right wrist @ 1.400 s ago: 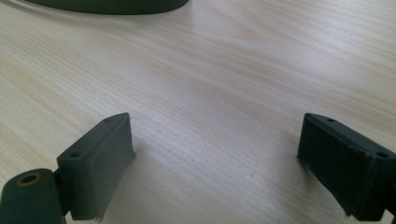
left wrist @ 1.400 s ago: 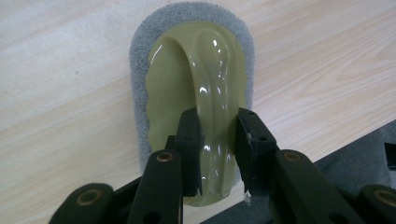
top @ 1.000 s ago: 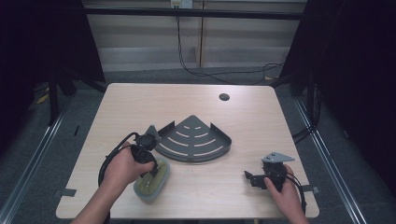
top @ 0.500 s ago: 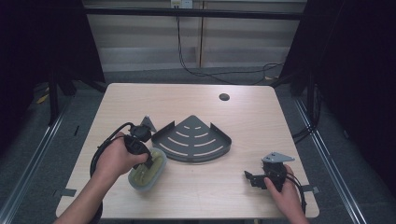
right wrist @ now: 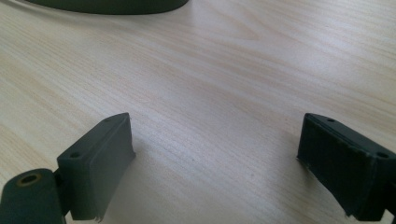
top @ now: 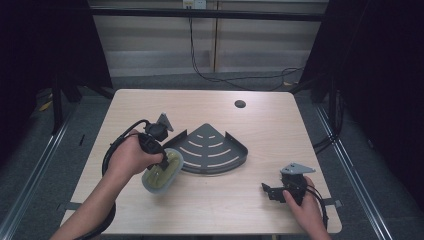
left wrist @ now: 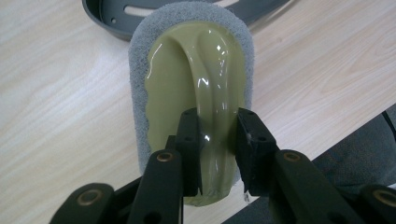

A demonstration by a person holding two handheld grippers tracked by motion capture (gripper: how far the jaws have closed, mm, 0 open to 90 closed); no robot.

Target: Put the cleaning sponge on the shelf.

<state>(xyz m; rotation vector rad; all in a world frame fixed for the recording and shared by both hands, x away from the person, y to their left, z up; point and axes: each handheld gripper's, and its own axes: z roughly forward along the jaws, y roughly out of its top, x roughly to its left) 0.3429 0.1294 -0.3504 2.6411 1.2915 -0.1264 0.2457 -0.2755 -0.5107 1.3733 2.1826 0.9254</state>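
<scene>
An oval scrubber (top: pixel 161 172) with an olive-green plastic top, a raised handle ridge and a grey scouring pad (left wrist: pixel 140 60) round its rim hangs tilted just above the table. My left gripper (top: pixel 161 161) is shut on that ridge (left wrist: pixel 217 140), both pads pressing its sides. Right beside the scrubber lies a dark grey quarter-round corner shelf (top: pixel 212 150) with curved slots; its rim (left wrist: pixel 107 18) shows behind the pad. At the table's front right my right gripper (top: pixel 272 191) rests low over the bare wood, jaws wide apart (right wrist: pixel 217 163), nothing between them.
The light wooden table (top: pixel 280 125) has a dark round cable hole (top: pixel 240 104) near its far edge. Black cables trail from both grippers. Dark curtains and a metal frame flank the table. The shelf's edge (right wrist: pixel 107 5) lies ahead of the right gripper.
My left hand has lifted the scrubber off the table and carried it up and slightly left, tilting it. The right hand and gripper have stayed where they were.
</scene>
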